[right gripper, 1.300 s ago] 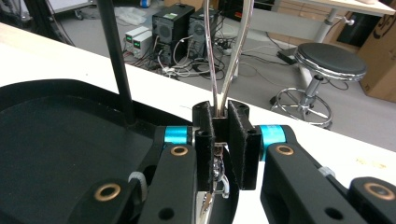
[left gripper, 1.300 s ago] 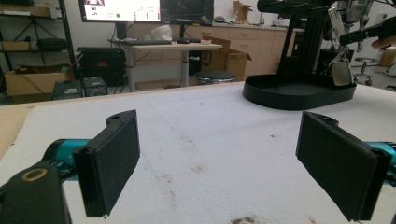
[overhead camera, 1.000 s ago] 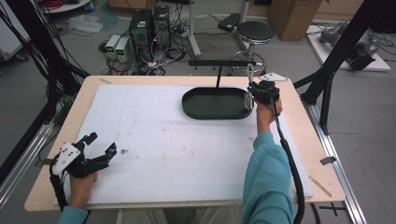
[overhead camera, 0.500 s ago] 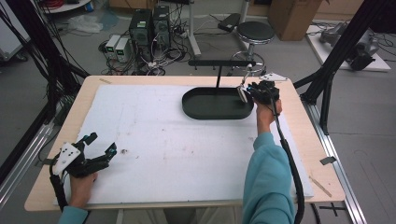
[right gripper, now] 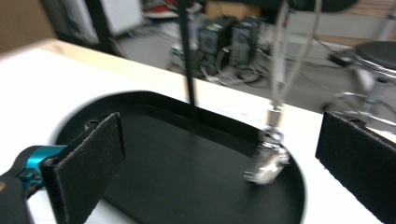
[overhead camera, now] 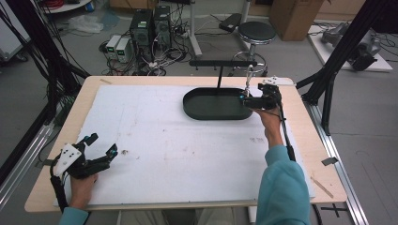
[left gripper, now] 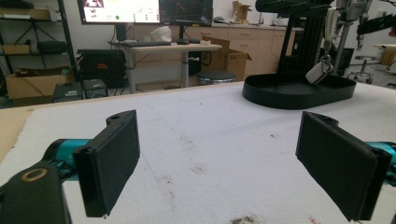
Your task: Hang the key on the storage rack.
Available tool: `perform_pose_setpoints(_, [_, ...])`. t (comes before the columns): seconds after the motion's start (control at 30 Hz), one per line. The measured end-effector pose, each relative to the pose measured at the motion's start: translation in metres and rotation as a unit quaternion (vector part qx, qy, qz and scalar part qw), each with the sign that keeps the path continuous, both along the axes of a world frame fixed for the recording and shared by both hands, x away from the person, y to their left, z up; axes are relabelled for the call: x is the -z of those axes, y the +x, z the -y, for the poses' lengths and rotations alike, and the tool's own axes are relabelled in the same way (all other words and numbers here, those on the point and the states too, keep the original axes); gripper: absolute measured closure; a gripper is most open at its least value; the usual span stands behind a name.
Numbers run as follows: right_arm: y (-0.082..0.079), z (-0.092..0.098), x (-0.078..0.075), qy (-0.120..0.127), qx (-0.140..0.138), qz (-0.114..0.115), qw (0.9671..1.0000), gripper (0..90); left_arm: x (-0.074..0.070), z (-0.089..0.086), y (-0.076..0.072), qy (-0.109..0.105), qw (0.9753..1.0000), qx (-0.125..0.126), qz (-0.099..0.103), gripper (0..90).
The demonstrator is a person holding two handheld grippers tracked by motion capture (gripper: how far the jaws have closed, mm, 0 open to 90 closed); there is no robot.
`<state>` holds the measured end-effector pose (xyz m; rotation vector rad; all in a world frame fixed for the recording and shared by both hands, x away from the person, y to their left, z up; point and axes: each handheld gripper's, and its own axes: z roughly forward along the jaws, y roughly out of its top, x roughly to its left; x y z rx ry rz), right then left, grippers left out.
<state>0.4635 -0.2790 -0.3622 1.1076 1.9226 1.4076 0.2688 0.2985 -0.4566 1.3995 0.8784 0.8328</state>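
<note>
A black oval tray (overhead camera: 206,108) sits at the back of the table, with a black T-shaped stand (overhead camera: 219,70) rising from it. A grey lanyard (right gripper: 279,60) hangs from the bar's right end. On it a small silver key fob (right gripper: 267,162) dangles just over the tray's right end (right gripper: 177,182). My right gripper (overhead camera: 245,100) is open at that end, its jaws wide apart either side of the fob (overhead camera: 247,75) and not touching it. My left gripper (overhead camera: 102,144) rests open and empty at the front left corner; its view shows the tray (left gripper: 299,91) and fob (left gripper: 319,72) far off.
The white mat (overhead camera: 178,150) covers most of the wooden table (overhead camera: 324,187). Beyond the far edge are a round stool (overhead camera: 257,33) and computer cases (overhead camera: 150,23) on the floor. Black frame posts (overhead camera: 328,70) stand at the table's right and left sides.
My right gripper has shifted a little to the left, closer to the hanging fob over the tray's end. The left gripper has not moved.
</note>
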Motion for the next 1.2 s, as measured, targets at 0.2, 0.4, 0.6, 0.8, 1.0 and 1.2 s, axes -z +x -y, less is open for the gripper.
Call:
perform_pose_setpoints(0.2, [-0.029, 0.004, -0.009, 0.013, -0.023, 0.035, 0.9990, 0.7, 0.000, 0.000, 0.000, 0.000, 1.0000, 0.001, 0.000, 14.0])
perform_pose_setpoints(0.4, [-0.070, 0.012, 0.000, 0.030, -0.035, 0.066, 0.9968, 0.7, 0.000, 0.000, 0.000, 0.002, 1.0000, 0.000, 0.001, 14.0])
perform_pose_setpoints(0.6, [-0.113, 0.022, 0.023, 0.054, -0.032, 0.110, 0.9919, 0.7, 0.000, 0.000, 0.000, 0.001, 1.0000, -0.001, 0.002, 14.1])
perform_pose_setpoints(0.8, [-0.146, 0.031, 0.049, 0.071, -0.013, 0.146, 0.9867, 0.7, 0.000, 0.001, 0.000, 0.001, 1.0000, -0.001, -0.002, 14.1])
perform_pose_setpoints(1.0, [-0.155, 0.027, 0.069, 0.062, -0.016, 0.160, 0.9849, 0.7, 0.000, 0.001, 0.000, 0.002, 1.0000, -0.001, -0.002, 14.0])
perform_pose_setpoints(1.2, [-0.158, 0.022, 0.091, 0.063, -0.022, 0.145, 0.9871, 0.7, 0.000, 0.001, 0.000, 0.003, 1.0000, -0.002, 0.001, 14.1])
